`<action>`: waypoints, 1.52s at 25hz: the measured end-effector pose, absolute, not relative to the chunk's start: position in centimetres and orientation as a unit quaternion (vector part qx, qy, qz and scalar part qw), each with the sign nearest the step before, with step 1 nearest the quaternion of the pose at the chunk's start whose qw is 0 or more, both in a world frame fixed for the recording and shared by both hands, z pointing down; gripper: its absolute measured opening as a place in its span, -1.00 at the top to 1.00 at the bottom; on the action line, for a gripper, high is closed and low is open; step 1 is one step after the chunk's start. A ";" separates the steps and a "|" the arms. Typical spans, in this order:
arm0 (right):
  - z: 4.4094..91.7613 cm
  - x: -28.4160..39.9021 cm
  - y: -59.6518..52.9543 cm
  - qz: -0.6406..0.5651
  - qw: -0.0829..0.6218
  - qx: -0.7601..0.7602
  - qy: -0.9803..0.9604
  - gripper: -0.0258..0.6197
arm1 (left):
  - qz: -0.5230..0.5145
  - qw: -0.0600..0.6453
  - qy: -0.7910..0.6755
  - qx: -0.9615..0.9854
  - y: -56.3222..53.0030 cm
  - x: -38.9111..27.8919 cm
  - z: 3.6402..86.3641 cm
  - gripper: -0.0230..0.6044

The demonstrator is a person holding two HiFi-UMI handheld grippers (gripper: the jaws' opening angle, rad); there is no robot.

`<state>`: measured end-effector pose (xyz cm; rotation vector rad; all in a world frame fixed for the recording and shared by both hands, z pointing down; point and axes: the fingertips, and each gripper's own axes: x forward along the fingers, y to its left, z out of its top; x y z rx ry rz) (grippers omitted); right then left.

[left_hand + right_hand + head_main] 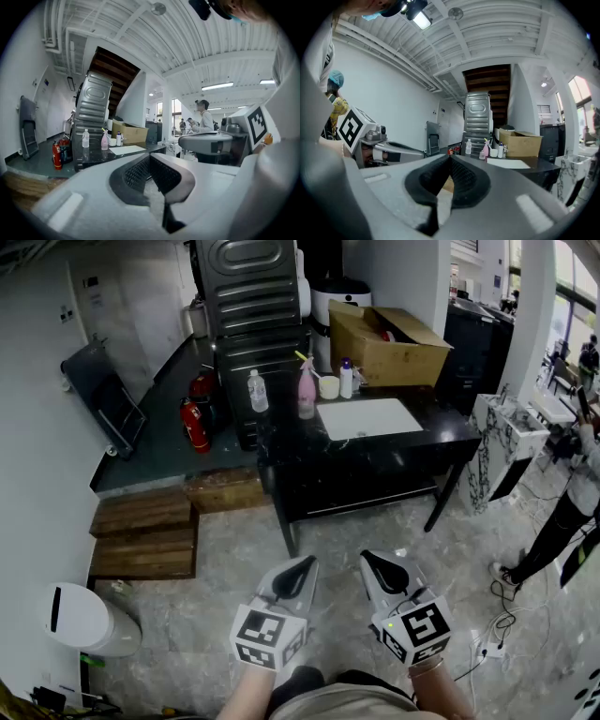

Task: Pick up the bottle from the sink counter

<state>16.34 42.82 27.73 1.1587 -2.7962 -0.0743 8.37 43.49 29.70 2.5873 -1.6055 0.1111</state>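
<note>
Left gripper (298, 574) and right gripper (379, 568): both held low over the stone floor (206, 634), side by side and well short of the black counter (375, 465), each with its jaws pressed together and nothing between them. Clear water bottle (257, 390): upright at the counter's far left corner, untouched. Along the far edge to its right: pink spray bottle (307, 390), white cup (329, 387), small white bottle (346, 379), with a cardboard box (386, 345) by the far right corner and a white board (368, 418) lying flat before them.
</note>
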 end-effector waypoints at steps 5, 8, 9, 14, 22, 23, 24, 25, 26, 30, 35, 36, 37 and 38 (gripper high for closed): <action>27.2 16.4 42.2 -0.024 0.051 0.383 -0.922 0.91 | 0.039 0.043 -0.534 0.844 43.0 7.4 29.5 0.92; 27.2 16.6 42.1 -0.012 0.043 0.385 -0.922 0.91 | 0.039 0.044 -0.532 0.845 42.8 7.4 29.6 0.92; 27.3 16.6 42.1 -0.009 0.043 0.385 -0.922 0.91 | 0.039 0.045 -0.529 0.846 42.8 7.6 29.7 0.92; 27.3 17.2 41.8 0.011 0.022 0.391 -0.920 0.91 | 0.036 0.045 -0.518 0.854 42.9 8.3 29.7 0.92; 27.6 15.5 41.6 0.027 0.014 0.386 -0.922 0.91 | 0.025 0.045 -0.506 0.861 42.4 7.2 29.2 0.92; 27.7 15.2 41.5 0.027 0.015 0.386 -0.922 0.91 | 0.023 0.048 -0.505 0.862 42.2 6.9 29.2 0.92; 27.7 14.8 41.4 0.027 0.017 0.384 -0.923 0.91 | 0.022 0.050 -0.503 0.862 42.0 6.6 29.3 0.92; 27.8 14.4 41.3 0.028 0.019 0.381 -0.924 0.91 | 0.022 0.052 -0.503 0.863 41.7 6.2 29.3 0.92; 27.8 13.9 41.1 0.028 0.021 0.376 -0.926 0.91 | 0.023 0.054 -0.503 0.862 41.5 5.8 29.4 0.92; 28.4 11.9 40.7 0.034 0.021 0.370 -0.928 0.91 | 0.029 0.057 -0.500 0.864 40.8 4.0 30.0 0.92; 29.4 9.6 40.3 0.044 0.026 0.375 -0.926 0.91 | 0.031 0.064 -0.491 0.868 40.2 2.0 30.7 0.92; 29.7 9.2 40.2 0.049 0.026 0.376 -0.925 0.91 | 0.031 0.067 -0.489 0.869 40.1 1.8 30.9 0.92; 29.9 8.8 40.2 0.054 0.026 0.377 -0.924 0.91 | 0.031 0.070 -0.487 0.870 39.9 1.6 31.0 0.92; 30.2 8.4 40.2 0.058 0.028 0.376 -0.924 0.91 | 0.032 0.072 -0.484 0.871 39.8 1.5 31.1 0.92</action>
